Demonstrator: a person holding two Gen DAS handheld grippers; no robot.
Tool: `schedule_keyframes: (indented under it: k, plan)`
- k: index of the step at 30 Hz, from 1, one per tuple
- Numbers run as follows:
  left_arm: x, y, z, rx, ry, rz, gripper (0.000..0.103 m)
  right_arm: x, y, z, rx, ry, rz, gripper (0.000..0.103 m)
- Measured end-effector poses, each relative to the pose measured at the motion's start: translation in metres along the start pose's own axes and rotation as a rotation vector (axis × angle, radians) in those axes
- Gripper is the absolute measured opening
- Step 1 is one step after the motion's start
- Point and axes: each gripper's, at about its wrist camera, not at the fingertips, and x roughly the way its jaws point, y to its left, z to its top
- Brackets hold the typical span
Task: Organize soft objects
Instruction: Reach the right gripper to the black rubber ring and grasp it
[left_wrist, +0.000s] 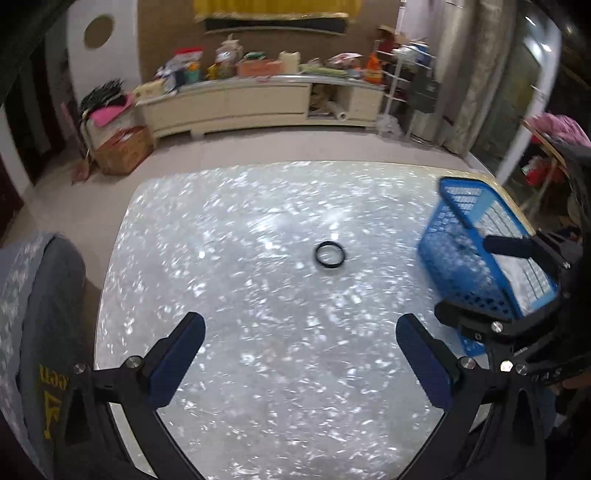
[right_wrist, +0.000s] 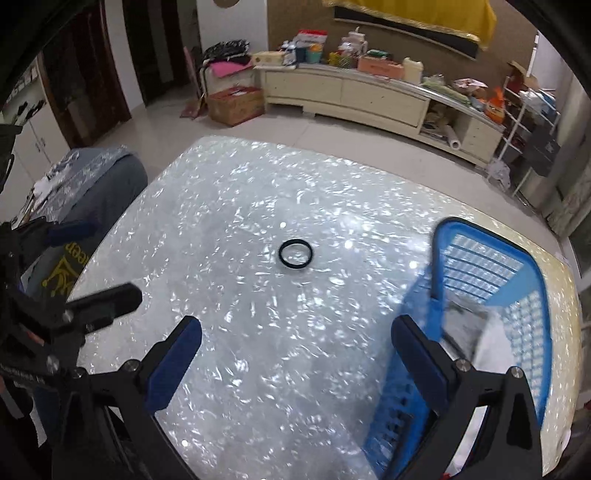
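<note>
Both pairs of blue-padded fingers stand wide apart with nothing between them. From the left wrist view, the left gripper (left_wrist: 300, 334) hangs over the near part of the table (left_wrist: 258, 295), and the right gripper (left_wrist: 517, 273) shows at the right edge, in front of the blue basket (left_wrist: 461, 266). From the right wrist view, the right gripper (right_wrist: 295, 338) sits over the table's near right part, its right finger (right_wrist: 417, 354) in front of the basket's near wall, while the left gripper (right_wrist: 74, 280) appears at the left edge.

A black hair tie (left_wrist: 329, 254) lies flat near the middle of the shimmering, pearl-patterned table, well ahead of both grippers and apart from the basket. It is a thin, closed ring, nearly round, so it has no clear long axis or pointing direction; the tabletop shows through its centre.

The basket is a perforated plastic one standing at the table's right side, its long axis running away from the cameras. Inside it lies something grey and white (right_wrist: 469, 328), soft-looking but too blurred to name. A grey cloth with yellow print (left_wrist: 40, 332) drapes just off the table's left edge.
</note>
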Motion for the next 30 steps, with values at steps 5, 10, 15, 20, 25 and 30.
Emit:
schedule_keyframes:
  k: [5,10,15,20,25,30]
  plan:
    - [0.023,0.028,0.001,-0.030,0.036,0.045,0.103,0.022,0.013,0.009,-0.004,0.026,0.026,0.103]
    - [0.051,0.051,0.002,-0.058,0.078,0.077,0.103,0.053,0.026,0.026,-0.024,0.058,0.043,0.103]
    - [0.074,0.068,0.004,-0.091,0.103,0.067,0.103,0.079,0.024,0.040,-0.015,0.093,0.076,0.102]
    - [0.098,0.078,0.009,-0.081,0.124,0.064,0.103,0.108,0.025,0.051,-0.040,0.140,0.080,0.092]
    - [0.118,0.082,0.017,-0.051,0.138,0.071,0.103,0.130,0.022,0.060,-0.068,0.177,0.064,0.074]
    - [0.135,0.086,0.024,-0.035,0.148,0.065,0.103,0.150,0.021,0.064,-0.074,0.220,0.081,0.062]
